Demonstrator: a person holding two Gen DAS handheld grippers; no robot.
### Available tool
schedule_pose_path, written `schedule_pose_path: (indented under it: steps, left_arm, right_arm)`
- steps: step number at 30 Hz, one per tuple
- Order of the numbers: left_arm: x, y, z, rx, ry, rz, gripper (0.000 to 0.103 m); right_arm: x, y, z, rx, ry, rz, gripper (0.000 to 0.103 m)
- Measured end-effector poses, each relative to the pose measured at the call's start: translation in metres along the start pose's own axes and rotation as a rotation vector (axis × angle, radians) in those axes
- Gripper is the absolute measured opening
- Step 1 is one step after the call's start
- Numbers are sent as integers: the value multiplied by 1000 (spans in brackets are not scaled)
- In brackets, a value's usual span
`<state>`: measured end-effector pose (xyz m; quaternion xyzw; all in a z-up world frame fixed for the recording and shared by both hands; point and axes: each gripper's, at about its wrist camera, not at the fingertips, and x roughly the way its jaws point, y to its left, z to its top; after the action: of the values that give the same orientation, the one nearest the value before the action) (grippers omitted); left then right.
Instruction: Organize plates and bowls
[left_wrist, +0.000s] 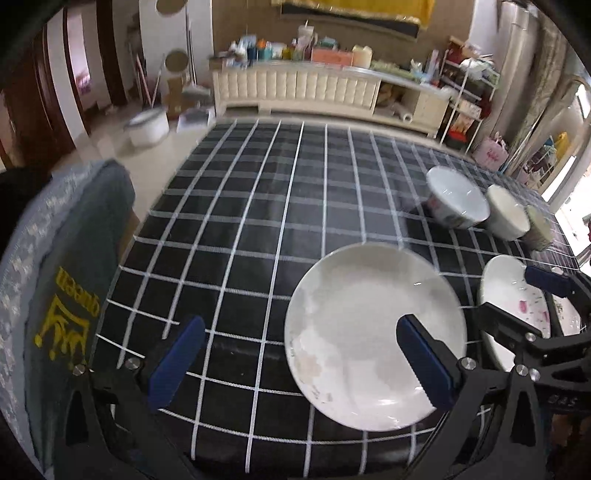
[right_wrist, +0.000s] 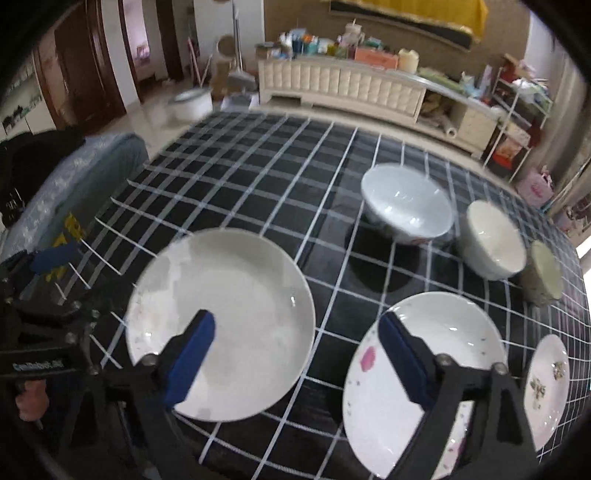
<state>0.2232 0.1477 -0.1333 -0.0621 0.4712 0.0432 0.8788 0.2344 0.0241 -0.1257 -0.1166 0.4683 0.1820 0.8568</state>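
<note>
Hanging above the checked tablecloth (left_wrist: 258, 229), the left gripper (left_wrist: 299, 360) is spread wide with nothing between its fingers; the plain white plate (left_wrist: 369, 306) lies under its right finger. The right gripper (right_wrist: 295, 354) is likewise released and empty, the plain plate (right_wrist: 229, 295) under its left finger, the pink-flecked plate (right_wrist: 443, 350) under its right. Three bowls (right_wrist: 406, 203) sit farther ahead, to its right.
</note>
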Motion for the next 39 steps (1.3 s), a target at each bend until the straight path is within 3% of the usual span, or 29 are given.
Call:
schedule_pose_path:
  steps: [3, 5, 7, 13, 18, 21, 24, 29, 39]
  left_arm:
    - [20, 7, -1, 6, 34, 1, 96]
    - [30, 7, -1, 18, 62, 12, 84]
    - [43, 9, -3, 30, 101, 25, 72]
    - [63, 8, -8, 42, 158, -5, 69]
    - [73, 4, -14, 70, 204, 7, 47]
    - [77, 4, -13, 60, 206, -26, 43]
    - [78, -2, -12, 74, 204, -52, 27]
    - [79, -4, -11, 68, 195, -58, 23]
    - [74, 8, -6, 34, 166, -78, 22]
  right_arm:
    - [22, -2, 1, 5, 39, -4, 81]
    - [33, -2, 1, 8, 68, 1, 78]
    - [39, -2, 1, 4, 86, 5, 68]
    - [58, -3, -4, 4, 162, 18, 52]
    - [64, -9, -10, 48, 178, 34, 32]
    - [65, -10, -10, 53, 183, 40, 31]
    - [66, -12, -10, 65, 194, 42, 30]
    - [65, -20, -8, 126, 191, 67, 23]
    - [56, -14, 1, 119, 169, 43, 21]
